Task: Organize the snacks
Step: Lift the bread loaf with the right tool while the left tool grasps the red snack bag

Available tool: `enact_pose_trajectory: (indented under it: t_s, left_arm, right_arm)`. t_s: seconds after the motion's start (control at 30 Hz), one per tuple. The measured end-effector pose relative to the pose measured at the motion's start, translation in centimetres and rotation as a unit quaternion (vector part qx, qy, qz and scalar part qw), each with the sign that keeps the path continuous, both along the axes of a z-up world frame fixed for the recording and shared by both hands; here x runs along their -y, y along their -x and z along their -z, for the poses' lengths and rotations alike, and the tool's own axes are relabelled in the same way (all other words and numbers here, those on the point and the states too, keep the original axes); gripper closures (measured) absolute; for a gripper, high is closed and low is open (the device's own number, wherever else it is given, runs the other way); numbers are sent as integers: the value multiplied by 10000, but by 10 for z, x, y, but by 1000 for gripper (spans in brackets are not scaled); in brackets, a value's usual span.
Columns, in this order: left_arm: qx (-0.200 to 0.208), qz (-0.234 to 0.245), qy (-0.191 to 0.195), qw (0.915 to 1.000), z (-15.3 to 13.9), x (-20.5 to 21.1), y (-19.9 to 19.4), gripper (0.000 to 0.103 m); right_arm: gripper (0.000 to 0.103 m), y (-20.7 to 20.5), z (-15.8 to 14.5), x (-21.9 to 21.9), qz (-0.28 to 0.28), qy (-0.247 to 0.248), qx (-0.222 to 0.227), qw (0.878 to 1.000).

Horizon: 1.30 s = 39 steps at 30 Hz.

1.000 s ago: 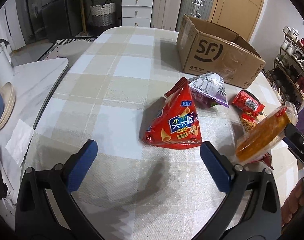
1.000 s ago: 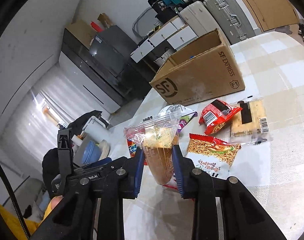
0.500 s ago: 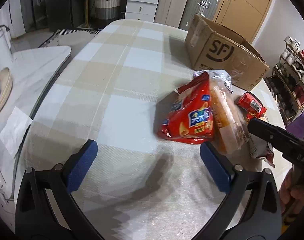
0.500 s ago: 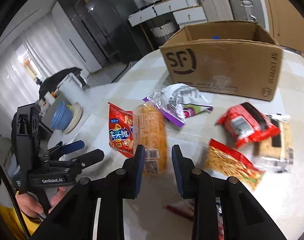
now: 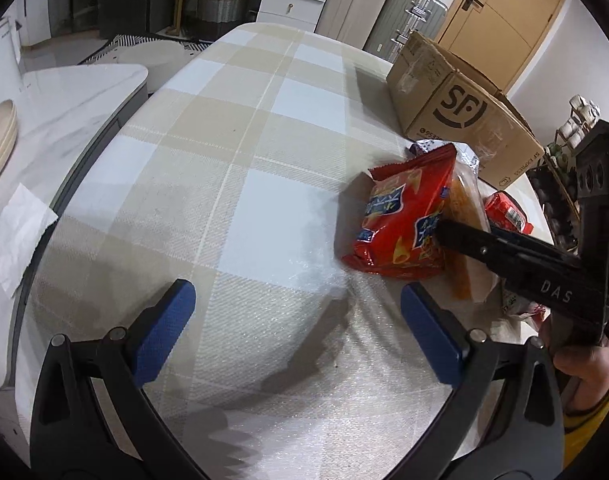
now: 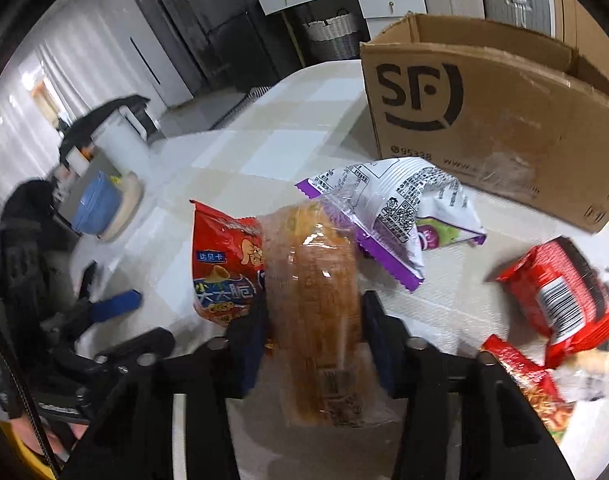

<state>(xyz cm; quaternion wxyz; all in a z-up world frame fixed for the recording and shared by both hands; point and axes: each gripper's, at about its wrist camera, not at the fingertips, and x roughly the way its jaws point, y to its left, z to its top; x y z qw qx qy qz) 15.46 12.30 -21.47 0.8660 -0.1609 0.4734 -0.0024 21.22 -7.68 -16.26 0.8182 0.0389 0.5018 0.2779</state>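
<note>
My right gripper (image 6: pixel 314 326) is shut on a clear-wrapped orange snack pack (image 6: pixel 316 300) and holds it low on the table, pressed against a red crisp bag (image 6: pixel 224 264). The same pack (image 5: pixel 466 216) and red bag (image 5: pixel 404 216) lie at the right in the left wrist view, with the right gripper's black finger (image 5: pixel 504 256) beside them. My left gripper (image 5: pixel 296 336) is open and empty over bare tablecloth, left of the red bag. A purple-and-white bag (image 6: pixel 392 216) lies just behind the orange pack.
An open SF cardboard box (image 6: pixel 492 120) stands at the back right of the checked table (image 5: pixel 232 152). Red snack packets (image 6: pixel 560 304) and a noodle packet (image 6: pixel 532 388) lie at the right. A white side counter (image 5: pixel 52 112) with plates is at the left.
My right gripper has brought the orange pack down from the air to the table beside the red crisp bag. The left gripper has stayed open and shifted slightly.
</note>
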Motion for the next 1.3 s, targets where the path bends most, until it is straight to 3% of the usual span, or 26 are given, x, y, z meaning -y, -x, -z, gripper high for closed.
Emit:
enact_pose_trajectory:
  t_s: [0.3, 0.73, 0.97, 1.07, 1.13, 1.23, 1.3]
  left_arm:
    - [43, 59, -4, 10000, -2, 6, 0, 1]
    - [305, 397, -452, 9977, -25, 58, -32, 1]
    - [-51, 318, -623, 9975, -6, 75, -68, 1]
    - [-33, 277, -710, 9971, 1, 74, -72, 18]
    - [0, 308, -702, 9971, 0, 71, -70, 43]
    - [80, 250, -378, 9989, -2, 61, -65, 63]
    - [144, 185, -211, 9995, -4, 54, -61, 64]
  right_arm:
    - [67, 16, -15, 29, 298, -623, 227, 9974]
    - [67, 60, -46, 112, 822, -1590, 518, 9825]
    - [67, 82, -46, 142, 1040, -1793, 590, 9765]
    - [67, 84, -36, 146, 1074, -1849, 478, 9757]
    - [67, 85, -33, 147, 1070, -1898, 390, 9752]
    - [67, 87, -30, 148, 1060, -1955, 359, 9743]
    - [67, 88, -31, 147, 1058, -1979, 376, 9738]
